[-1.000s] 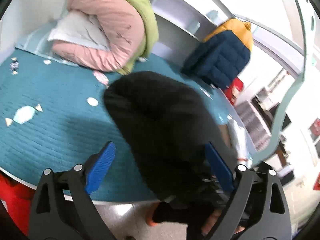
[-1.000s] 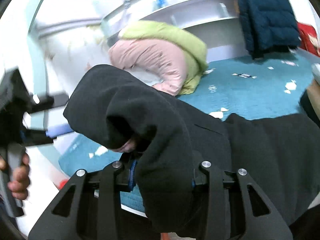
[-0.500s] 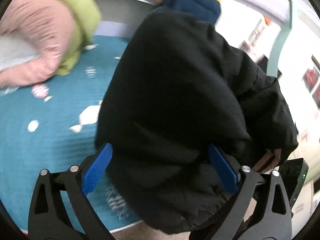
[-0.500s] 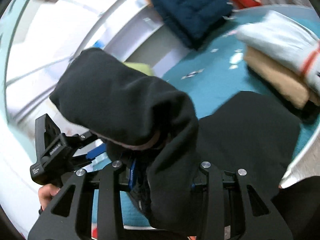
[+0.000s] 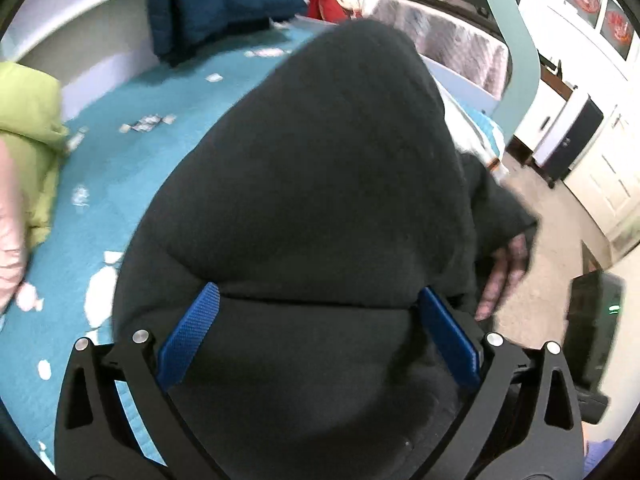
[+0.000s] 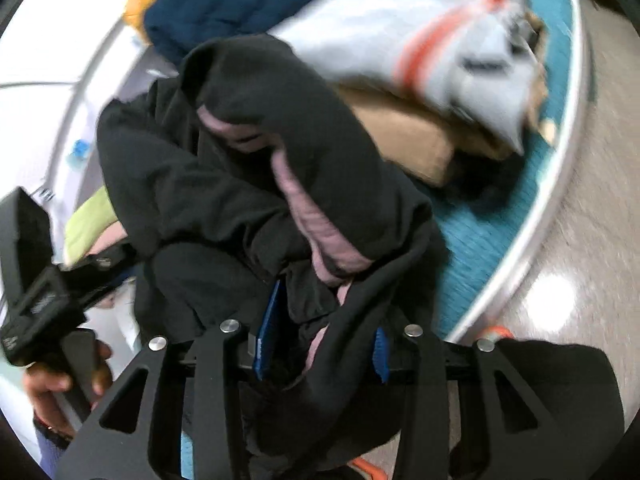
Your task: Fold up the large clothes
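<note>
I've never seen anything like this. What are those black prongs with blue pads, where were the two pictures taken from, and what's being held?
There is no robot: a person holds a two-fingered gripping tool in each hand. Each tool carries a wide-angle camera looking along its fingers, so one picture comes from the left gripper, the other from the right gripper. Both work on a black jacket with pink lining. The right gripper pinches a fold of it, its jaws easing open; the left one's jaws stand wide, the jacket bulging between them. On the teal cover rest a navy jacket, a green bundle, and a folded pile: a pale blue piece on a tan one.
</note>
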Demonstrator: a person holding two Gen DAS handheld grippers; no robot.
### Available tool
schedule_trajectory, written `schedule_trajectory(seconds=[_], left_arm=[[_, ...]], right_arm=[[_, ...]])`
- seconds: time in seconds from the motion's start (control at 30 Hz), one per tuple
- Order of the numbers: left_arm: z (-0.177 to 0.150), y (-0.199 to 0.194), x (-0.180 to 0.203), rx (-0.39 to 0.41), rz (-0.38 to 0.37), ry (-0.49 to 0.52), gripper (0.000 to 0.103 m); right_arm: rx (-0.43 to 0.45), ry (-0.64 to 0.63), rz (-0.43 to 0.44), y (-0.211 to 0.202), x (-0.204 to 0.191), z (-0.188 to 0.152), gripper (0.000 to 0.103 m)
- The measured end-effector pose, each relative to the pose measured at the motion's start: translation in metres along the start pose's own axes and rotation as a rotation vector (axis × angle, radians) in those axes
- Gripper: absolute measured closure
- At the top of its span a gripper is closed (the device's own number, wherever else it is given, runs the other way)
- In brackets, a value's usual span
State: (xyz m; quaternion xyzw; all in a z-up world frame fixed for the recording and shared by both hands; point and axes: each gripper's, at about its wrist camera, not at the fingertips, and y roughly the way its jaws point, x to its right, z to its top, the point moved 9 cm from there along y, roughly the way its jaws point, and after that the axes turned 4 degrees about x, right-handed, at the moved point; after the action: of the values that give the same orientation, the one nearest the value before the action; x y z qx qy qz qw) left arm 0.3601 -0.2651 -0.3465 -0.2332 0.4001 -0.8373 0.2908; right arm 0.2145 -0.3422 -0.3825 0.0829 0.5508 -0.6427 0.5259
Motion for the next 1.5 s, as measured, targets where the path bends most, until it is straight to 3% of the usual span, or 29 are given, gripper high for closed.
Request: schedule_trajectory(seconds=[0.13,0.23,0.37,0.43,0.53,0.63,0.7,0.8,0.87,1.03,1.27,1.4,1.5], left_arm=[[0.009,0.022,0.0,-0.024,-0.034,-0.066,0.005],[0.014,0.034,-0.01,-0.057,-0.077,-0.101,0.005],[0.019,0.031,-0.011,-0.075,-0.107,-0.095,0.005],[0.018,0.024,-0.016,-0.065,-0.126,-0.109,0.005],[0.015,0.011,-0.022,-0.05,-0.174,-0.153,0.005],[0.018,0.007,-0.024,-0.054,-0.203,-0.181,0.005],[0.02,0.004,-0.023,-0.052,-0.207,-0.176,0.005],[0.022,-0.014,-0.019,-0.042,-0.281,-0.214,0.005],[0.026,-0.027,-0.025,-0.012,-0.282,-0.229,0.005],[0.022,-0.011,-0.041,-0.076,-0.234,-0.223,0.005],[0.02,0.027,-0.051,-0.077,-0.175,-0.233,0.005],[0.023,0.015,-0.053,-0.051,-0.209,-0.234,0.005],[0.02,0.007,-0.056,-0.015,-0.248,-0.251,0.005]], right_arm=[[-0.049,0.071,0.043,0.0,0.008,0.006,0.055],[-0.074,0.006,-0.01,-0.017,0.0,0.013,0.053],[0.012,-0.311,-0.118,-0.064,-0.038,0.03,0.053],[0.059,-0.448,-0.084,-0.08,-0.073,0.04,0.053],[0.059,-0.589,-0.103,-0.065,-0.101,0.051,0.054],[-0.05,-0.654,-0.131,-0.022,-0.108,0.053,0.055],[-0.199,-0.718,-0.239,0.022,-0.088,0.04,0.055],[-0.303,-0.644,-0.268,0.053,-0.061,0.032,0.05],[-0.348,-0.615,-0.254,0.059,-0.049,0.03,0.049],[-0.404,-0.598,-0.234,0.067,-0.04,0.032,0.049],[-0.376,-0.593,-0.256,0.084,-0.036,0.037,0.047],[-0.341,-0.59,-0.228,0.039,-0.054,0.059,0.045],[-0.254,-0.649,-0.198,-0.001,-0.086,0.081,0.045]])
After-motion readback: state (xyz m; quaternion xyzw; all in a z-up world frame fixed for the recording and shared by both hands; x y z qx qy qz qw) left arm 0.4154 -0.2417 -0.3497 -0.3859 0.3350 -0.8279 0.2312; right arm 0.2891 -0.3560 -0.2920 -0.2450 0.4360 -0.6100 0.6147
